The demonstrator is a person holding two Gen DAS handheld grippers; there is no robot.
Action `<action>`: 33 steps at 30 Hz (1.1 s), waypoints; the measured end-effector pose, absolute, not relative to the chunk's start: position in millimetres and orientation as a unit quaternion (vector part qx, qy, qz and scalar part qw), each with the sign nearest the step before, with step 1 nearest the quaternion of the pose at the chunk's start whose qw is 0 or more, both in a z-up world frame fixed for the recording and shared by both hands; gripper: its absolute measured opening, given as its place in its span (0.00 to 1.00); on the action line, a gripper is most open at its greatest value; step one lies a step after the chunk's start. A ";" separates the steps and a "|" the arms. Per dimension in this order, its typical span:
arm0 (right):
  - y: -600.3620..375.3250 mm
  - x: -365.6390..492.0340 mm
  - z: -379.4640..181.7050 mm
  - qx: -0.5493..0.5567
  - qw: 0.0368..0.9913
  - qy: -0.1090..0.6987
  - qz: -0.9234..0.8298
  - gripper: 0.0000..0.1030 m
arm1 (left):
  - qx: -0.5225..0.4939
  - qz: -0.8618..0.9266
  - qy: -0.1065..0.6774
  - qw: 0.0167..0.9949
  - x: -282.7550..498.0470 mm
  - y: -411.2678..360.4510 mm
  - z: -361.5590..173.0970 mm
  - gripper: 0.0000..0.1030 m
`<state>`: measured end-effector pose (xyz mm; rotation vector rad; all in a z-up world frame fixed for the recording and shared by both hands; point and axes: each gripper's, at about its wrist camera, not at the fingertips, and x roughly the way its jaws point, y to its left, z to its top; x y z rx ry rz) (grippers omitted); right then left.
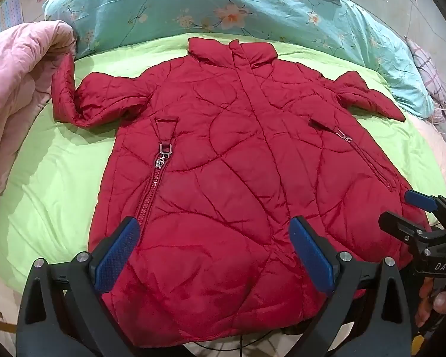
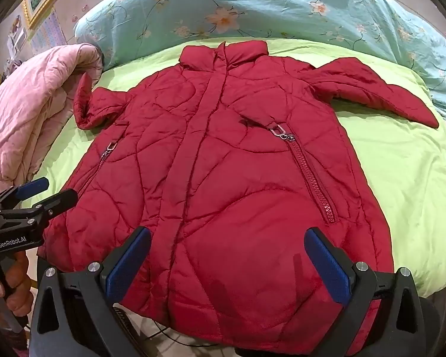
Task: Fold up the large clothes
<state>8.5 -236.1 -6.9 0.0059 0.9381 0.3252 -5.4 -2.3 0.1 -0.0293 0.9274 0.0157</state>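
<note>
Red quilted padded coat point(image 1: 223, 154) spread flat, front up, on a lime-green bed sheet point(image 1: 53, 172).
Collar toward a turquoise floral duvet point(image 1: 193, 6); both sleeves out to the sides, two diagonal zip pockets showing; pink quilted blanket point(image 1: 12, 83) bunched beside one sleeve. Left tool point(image 1: 214, 253) and right tool point(image 2: 227, 255) above the hem, blue-padded jaws wide apart, nothing held.
</note>
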 end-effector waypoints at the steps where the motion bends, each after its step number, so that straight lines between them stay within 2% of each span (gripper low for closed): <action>1: -236.2 8.5 -6.7 0.003 0.879 0.450 0.156 1.00 | -0.014 0.008 0.448 0.894 -5.8 -2.7 0.1 0.98; 33: -231.4 12.2 -6.3 -0.006 0.881 0.447 0.153 1.00 | -0.014 0.007 0.453 0.891 2.2 0.6 -2.4 0.98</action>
